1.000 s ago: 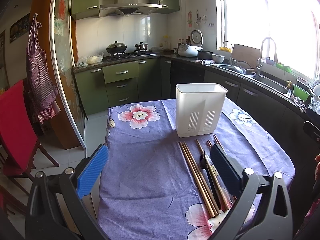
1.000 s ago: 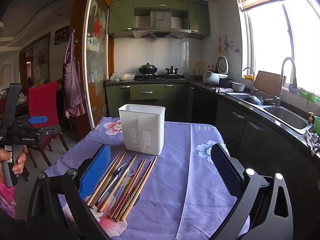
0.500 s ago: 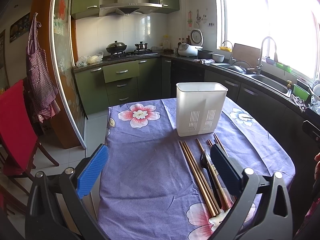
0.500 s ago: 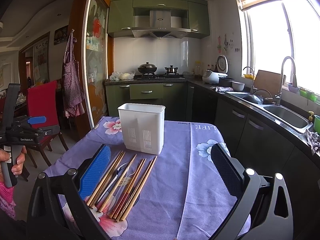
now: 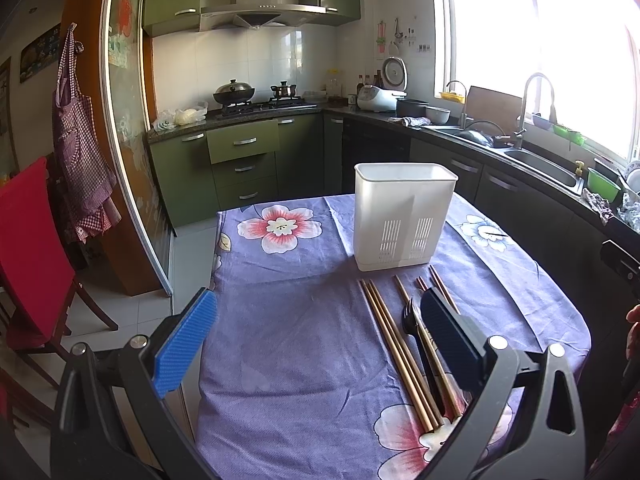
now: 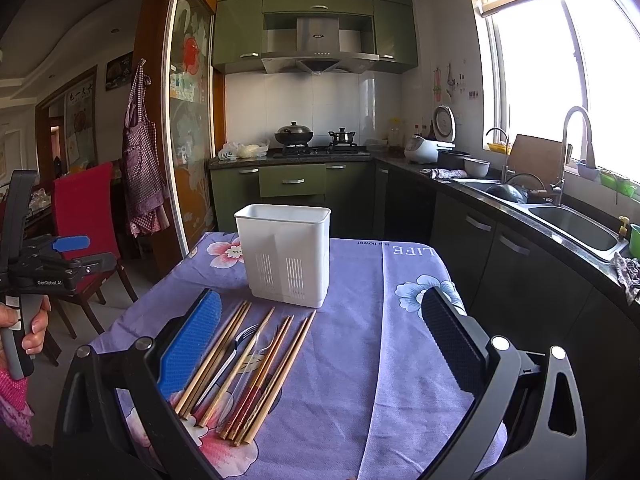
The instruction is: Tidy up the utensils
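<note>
Two grippers, left and right, both spread wide and empty above chopsticks, forks, white caddy.

Daylight floods in through the window, blown out white; the kitchen reads sharp, with fisheye bending and dark corners.
</note>
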`<state>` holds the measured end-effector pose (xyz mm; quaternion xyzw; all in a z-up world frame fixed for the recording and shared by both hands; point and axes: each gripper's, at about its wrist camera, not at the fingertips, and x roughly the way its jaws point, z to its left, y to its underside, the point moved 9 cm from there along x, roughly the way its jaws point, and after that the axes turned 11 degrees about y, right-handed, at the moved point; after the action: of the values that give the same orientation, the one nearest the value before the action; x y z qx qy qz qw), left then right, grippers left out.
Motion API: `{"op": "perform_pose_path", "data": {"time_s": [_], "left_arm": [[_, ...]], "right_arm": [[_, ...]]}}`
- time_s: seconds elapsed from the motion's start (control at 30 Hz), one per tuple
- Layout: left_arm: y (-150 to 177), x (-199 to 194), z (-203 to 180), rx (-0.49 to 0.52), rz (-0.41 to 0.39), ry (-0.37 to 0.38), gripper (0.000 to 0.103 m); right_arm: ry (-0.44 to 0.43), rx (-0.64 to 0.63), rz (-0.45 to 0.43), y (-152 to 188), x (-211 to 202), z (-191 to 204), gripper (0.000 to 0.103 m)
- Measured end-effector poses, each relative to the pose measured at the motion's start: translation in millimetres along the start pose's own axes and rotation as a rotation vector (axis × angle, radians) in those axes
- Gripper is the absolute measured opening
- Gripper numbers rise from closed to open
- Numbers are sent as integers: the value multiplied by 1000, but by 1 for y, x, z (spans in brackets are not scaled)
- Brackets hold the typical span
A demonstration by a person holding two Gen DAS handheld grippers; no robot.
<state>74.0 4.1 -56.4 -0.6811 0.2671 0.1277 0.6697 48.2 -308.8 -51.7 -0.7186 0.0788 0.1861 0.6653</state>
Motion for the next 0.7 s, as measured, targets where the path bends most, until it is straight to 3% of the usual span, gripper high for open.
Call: {"op": "perform_pose_path", "data": {"time_s": [0.7], "left_arm": [[1,0,1,-4,2,-3,97]], "right_arm": [[3,-5,9,1,1,2,99]]}}
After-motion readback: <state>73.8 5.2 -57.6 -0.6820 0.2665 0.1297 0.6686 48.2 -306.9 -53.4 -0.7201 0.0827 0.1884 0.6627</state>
